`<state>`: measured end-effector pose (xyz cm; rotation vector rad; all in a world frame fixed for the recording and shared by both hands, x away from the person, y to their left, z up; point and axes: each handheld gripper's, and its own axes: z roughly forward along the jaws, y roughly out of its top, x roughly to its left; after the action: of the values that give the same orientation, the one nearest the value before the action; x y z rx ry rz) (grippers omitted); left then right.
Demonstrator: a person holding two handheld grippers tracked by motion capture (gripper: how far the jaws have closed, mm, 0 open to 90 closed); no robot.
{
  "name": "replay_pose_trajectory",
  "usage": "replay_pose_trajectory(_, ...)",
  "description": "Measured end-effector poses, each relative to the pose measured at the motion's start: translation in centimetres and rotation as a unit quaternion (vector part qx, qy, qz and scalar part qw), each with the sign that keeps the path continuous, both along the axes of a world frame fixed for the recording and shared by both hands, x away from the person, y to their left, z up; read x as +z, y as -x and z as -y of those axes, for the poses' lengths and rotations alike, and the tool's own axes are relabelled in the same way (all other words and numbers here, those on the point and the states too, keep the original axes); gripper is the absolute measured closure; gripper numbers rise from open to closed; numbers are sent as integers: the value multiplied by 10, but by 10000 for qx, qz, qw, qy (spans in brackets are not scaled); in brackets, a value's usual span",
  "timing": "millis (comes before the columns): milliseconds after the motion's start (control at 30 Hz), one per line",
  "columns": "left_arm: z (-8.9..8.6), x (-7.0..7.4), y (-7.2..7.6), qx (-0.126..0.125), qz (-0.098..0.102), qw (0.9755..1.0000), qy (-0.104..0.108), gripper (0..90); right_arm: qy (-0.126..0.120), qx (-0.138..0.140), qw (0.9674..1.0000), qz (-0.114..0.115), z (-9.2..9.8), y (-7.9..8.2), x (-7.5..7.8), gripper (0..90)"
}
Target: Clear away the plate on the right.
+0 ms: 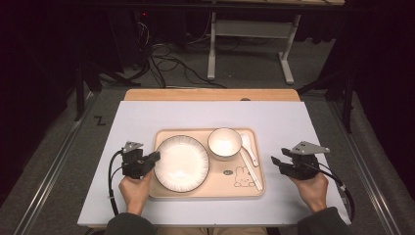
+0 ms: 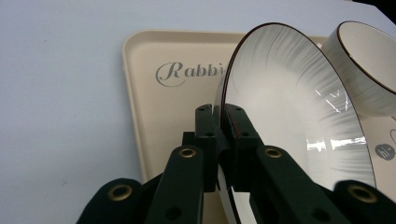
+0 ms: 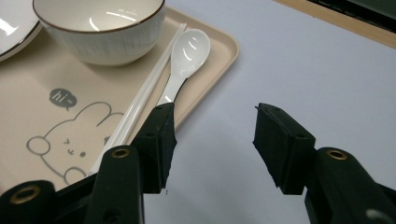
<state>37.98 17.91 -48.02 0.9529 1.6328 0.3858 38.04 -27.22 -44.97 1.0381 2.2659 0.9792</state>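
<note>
Plate (image 2: 299, 116) rim sits pinched between the closed jaws of the left gripper (image 2: 223, 140) at lower centre, on the tray (image 2: 154, 107); right gripper (image 3: 212, 140) gapes wide, holding nothing.

plate (image 2: 299, 130) rim hidden btwn fingers (image 2: 208, 135) (bowl (image 2: 369, 65) cut off at edge).

Counter (image 1: 147, 117) lit evenly from above; surroundings dark. Glare streaks on plate (image 2: 299, 116) right of left gripper's fingers (image 2: 205, 135). Fingers near lens soft. Shadows faint, high view slightly grainy.
</note>
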Motion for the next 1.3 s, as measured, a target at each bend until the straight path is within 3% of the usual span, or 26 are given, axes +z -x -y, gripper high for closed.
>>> replay_pose_trajectory(167, 3, -12, -16, -23, -240, 9993, -278, 815, 282, -39, 9996, 56, 1, 12, 0, 485)
replay_pose_trajectory(333, 13, -16, -26, -225, -289, 9977, -568, 793, 122, -243, 9996, -6, 15, 20, 0, 485)
replay_pose_trajectory(467, 15, -22, -31, -237, -451, 9970, -589, 772, 45, -302, 9995, 15, 18, 25, 2, 485)
replay_pose_trajectory(500, 17, -23, -34, -22, -477, 9977, -486, 768, 87, -276, 9996, 20, 18, 25, 2, 485)
replay_pose_trajectory(533, 14, -24, -33, -224, -513, 9967, -593, 768, 129, -271, 9995, 4, 17, 26, 1, 485)
replay_pose_trajectory(600, 15, -25, -33, -192, -544, 9961, -666, 766, 237, -228, 9995, -12, 15, 26, -1, 484)
replay_pose_trajectory(667, 16, -28, -32, -230, -620, 9937, -903, 762, 243, -214, 9995, -19, 14, 26, -1, 485)
replay_pose_trajectory(933, 20, -25, -25, -222, -413, 9921, -1168, 696, 164, -183, 9997, -59, 16, 24, -1, 487)
replay_pose_trajectory(1167, 19, -12, -4, -473, -141, 9904, -1293, 584, 18, -117, 9999, -108, 13, 17, -1, 489)
replay_pose_trajectory(1300, 19, -2, 12, -564, 18, 9899, -1302, 544, -286, -136, 9995, -73, 17, 18, 7, 497)
